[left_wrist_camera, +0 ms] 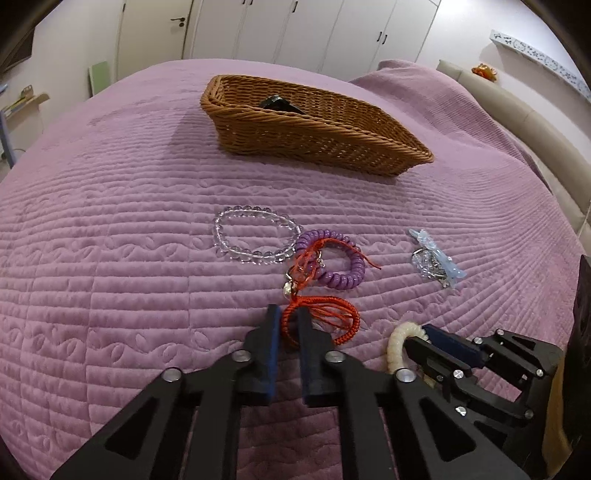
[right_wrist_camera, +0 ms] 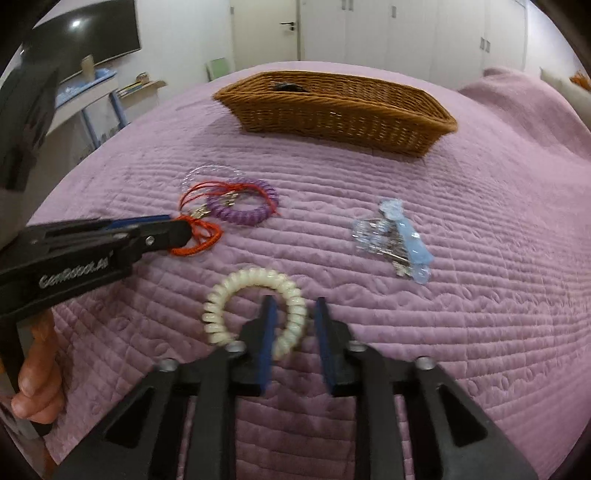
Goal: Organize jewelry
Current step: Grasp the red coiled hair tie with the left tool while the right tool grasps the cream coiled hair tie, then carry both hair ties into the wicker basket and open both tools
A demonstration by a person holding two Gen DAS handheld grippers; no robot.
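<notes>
Jewelry lies mid-frame on the purple quilt (left_wrist_camera: 110, 258) below the wicker basket (left_wrist_camera: 332, 140): left gripper (left_wrist_camera: 287, 317), lettered "GenRobot.AI", clamped on the red cord bracelet (left_wrist_camera: 343, 325); right gripper (right_wrist_camera: 293, 306) jaws straddle the cream coil ring (right_wrist_camera: 221, 295), gap visible

Mauve quilt, tan wicker, bright little rings

The bedspread (left_wrist_camera: 110, 258) is mauve, quilted in close ridges with wavy leaf bands. The wicker basket (left_wrist_camera: 314, 129) is tan-brown in a tight weave, with a dark item (left_wrist_camera: 275, 102) inside. The beaded bracelet (left_wrist_camera: 255, 236) is clear glass-like; one coil band (left_wrist_camera: 343, 266) is lilac, the other coil band (right_wrist_camera: 255, 310) is cream. The braided cord bracelet (left_wrist_camera: 321, 321) is red-orange with loose red threads. A small packet (right_wrist_camera: 402, 240) is pale blue and silvery. Each tool is black with dark blue pads (left_wrist_camera: 271, 354). The wardrobe doors (left_wrist_camera: 295, 29) are white.
</notes>
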